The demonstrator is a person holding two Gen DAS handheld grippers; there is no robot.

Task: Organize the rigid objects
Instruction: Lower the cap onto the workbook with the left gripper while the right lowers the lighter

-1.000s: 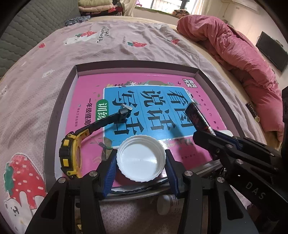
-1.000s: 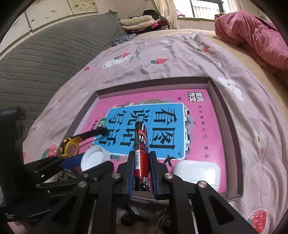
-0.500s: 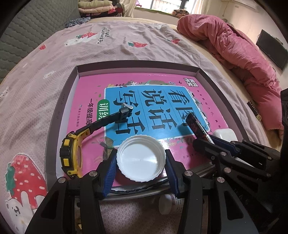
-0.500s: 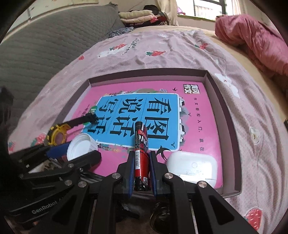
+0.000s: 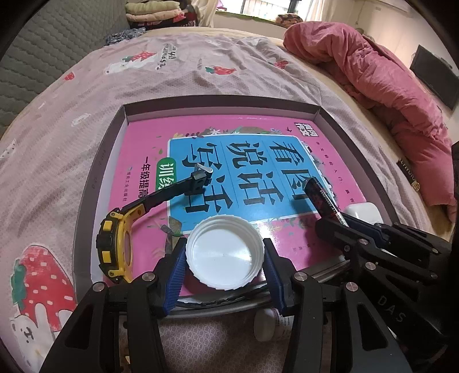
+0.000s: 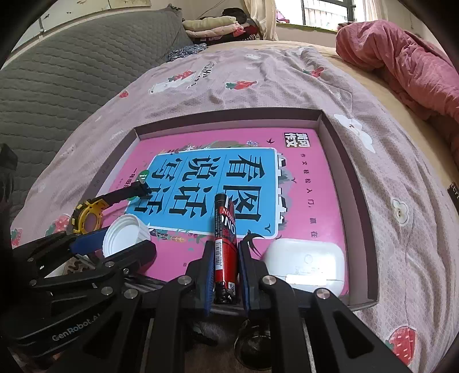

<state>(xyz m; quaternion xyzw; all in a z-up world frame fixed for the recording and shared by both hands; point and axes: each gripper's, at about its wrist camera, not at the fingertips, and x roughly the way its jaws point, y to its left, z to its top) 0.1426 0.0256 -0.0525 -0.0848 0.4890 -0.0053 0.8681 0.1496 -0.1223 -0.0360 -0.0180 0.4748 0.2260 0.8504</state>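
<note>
A shallow box [image 5: 94, 183] [image 6: 358, 183] on the bed holds a pink and blue book [image 5: 246, 160] [image 6: 218, 178]. My left gripper [image 5: 224, 259] [image 6: 114, 238] is shut on a white plastic lid [image 5: 225, 255] [image 6: 124, 233] over the box's near edge. My right gripper [image 6: 225, 258] [image 5: 338, 222] is shut on a red and black tube [image 6: 225, 238] [image 5: 321, 198], lying low over the book. A yellow and black watch [image 5: 120, 244] [image 6: 89, 216] lies in the box at the left. A white earbud case [image 6: 307, 262] [image 5: 363, 211] lies at the right.
A small white bottle [image 5: 269, 324] lies on the bedsheet [image 5: 200, 71] just outside the box's near edge. A pink quilt [image 5: 387, 91] [image 6: 401, 66] is bunched at the right. Folded clothes [image 6: 215, 25] and a grey padded headboard [image 6: 71, 71] stand at the back.
My right gripper has lowered the tube toward the book and shifted it slightly forward. My left gripper with the lid has barely moved.
</note>
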